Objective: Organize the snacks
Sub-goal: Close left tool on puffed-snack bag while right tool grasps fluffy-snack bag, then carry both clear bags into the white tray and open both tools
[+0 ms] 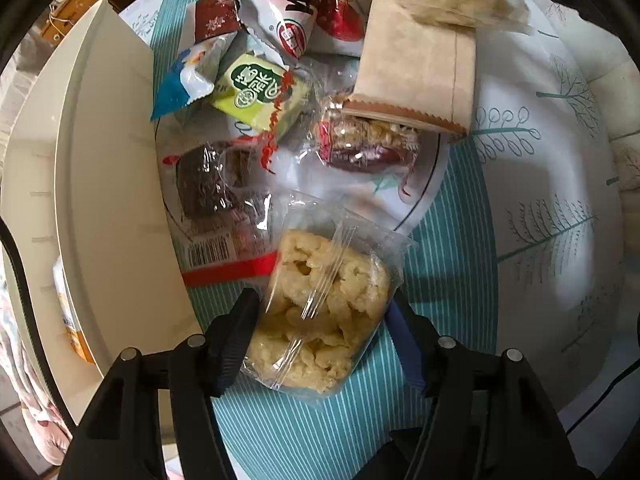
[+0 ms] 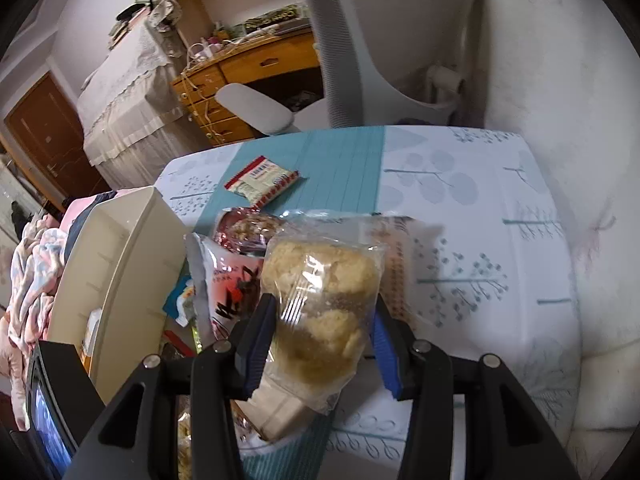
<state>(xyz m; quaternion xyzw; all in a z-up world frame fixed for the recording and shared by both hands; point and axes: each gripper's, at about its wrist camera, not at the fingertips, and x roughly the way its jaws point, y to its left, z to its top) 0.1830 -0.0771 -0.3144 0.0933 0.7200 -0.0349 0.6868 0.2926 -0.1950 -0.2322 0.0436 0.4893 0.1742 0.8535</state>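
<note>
- Straddling a clear-wrapped puffed rice cake (image 1: pixel 320 316) that lay on the tablecloth (image 1: pixel 452 240), the left gripper (image 1: pixel 320 340) had its pads at the wrapper's two sides; whether they pressed yet I could not tell.
- Clamped in the right gripper (image 2: pixel 320 344) was a second rice cake packet (image 2: pixel 320 300), squeezed at mid-body and seemingly raised above the pile.
- Both packets looked light, brittle inside and slick outside, so a gentle hold across the cake, not the film edges, seemed wisest.
- Beyond lay more snacks: a red-and-white pouch (image 1: pixel 304 12) and a green packet (image 1: pixel 260 88).
- A cream bin (image 1: pixel 108 184) stood beside them.
</note>
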